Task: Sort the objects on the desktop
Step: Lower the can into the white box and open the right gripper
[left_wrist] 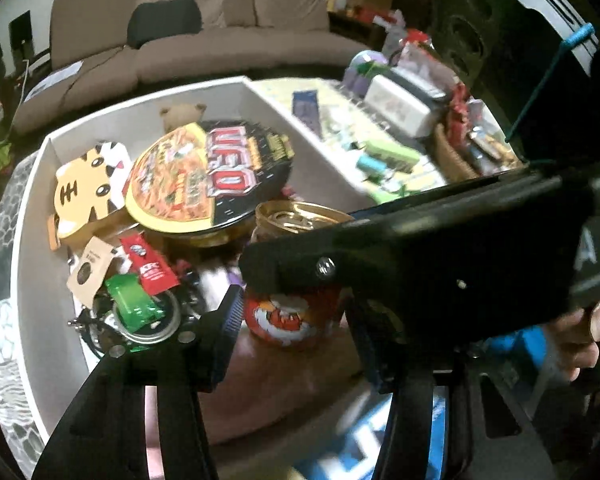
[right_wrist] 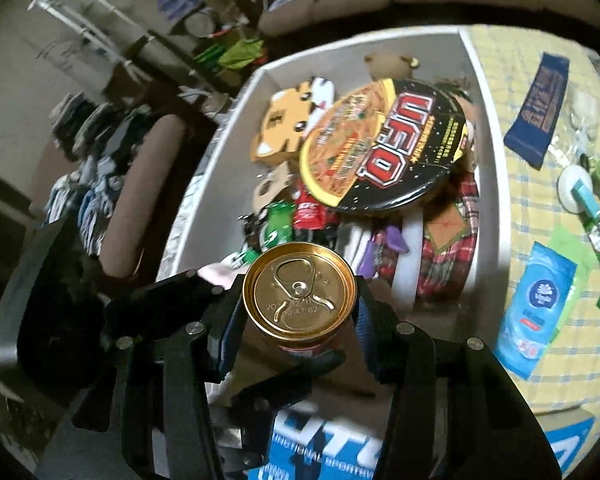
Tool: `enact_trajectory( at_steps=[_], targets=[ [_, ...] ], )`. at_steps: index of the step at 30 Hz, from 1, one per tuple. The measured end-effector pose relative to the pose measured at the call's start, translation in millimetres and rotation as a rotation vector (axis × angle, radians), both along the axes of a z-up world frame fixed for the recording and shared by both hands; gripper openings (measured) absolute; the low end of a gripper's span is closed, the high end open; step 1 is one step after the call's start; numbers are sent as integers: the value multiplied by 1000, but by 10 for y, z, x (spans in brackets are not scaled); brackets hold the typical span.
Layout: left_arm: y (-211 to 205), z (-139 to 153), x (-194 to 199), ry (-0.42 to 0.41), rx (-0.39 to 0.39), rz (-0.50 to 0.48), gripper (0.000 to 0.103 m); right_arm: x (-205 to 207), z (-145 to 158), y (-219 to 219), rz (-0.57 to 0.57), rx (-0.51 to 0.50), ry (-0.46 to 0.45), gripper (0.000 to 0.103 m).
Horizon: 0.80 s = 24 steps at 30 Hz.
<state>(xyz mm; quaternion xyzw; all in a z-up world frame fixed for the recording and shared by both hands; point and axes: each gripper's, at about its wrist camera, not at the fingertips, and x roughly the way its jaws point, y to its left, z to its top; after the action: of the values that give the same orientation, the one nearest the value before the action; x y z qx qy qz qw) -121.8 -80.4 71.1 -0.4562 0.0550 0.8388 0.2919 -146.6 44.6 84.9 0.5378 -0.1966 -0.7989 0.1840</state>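
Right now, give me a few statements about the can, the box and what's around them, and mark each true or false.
1. The right gripper has the can between its fingers. True.
2. The can has been opened. False: the pull tab lies flat on a sealed gold lid.
3. The noodle bowl lies in the white box. True.
4. The light blue pack is in the box. False: it lies outside the box on the checked cloth.
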Motion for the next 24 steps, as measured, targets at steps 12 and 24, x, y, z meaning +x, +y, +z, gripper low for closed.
enact_trajectory(
  at_steps=[12,24],
  targets=[
    [-329,-298,-182,-50,-84,60,53,-387,-702,-56,-118,-47,-94,47],
    [-324,-312,-53,-57,-68,90,59,-279,-573,239,-193,-68,-78,51]
  ],
)
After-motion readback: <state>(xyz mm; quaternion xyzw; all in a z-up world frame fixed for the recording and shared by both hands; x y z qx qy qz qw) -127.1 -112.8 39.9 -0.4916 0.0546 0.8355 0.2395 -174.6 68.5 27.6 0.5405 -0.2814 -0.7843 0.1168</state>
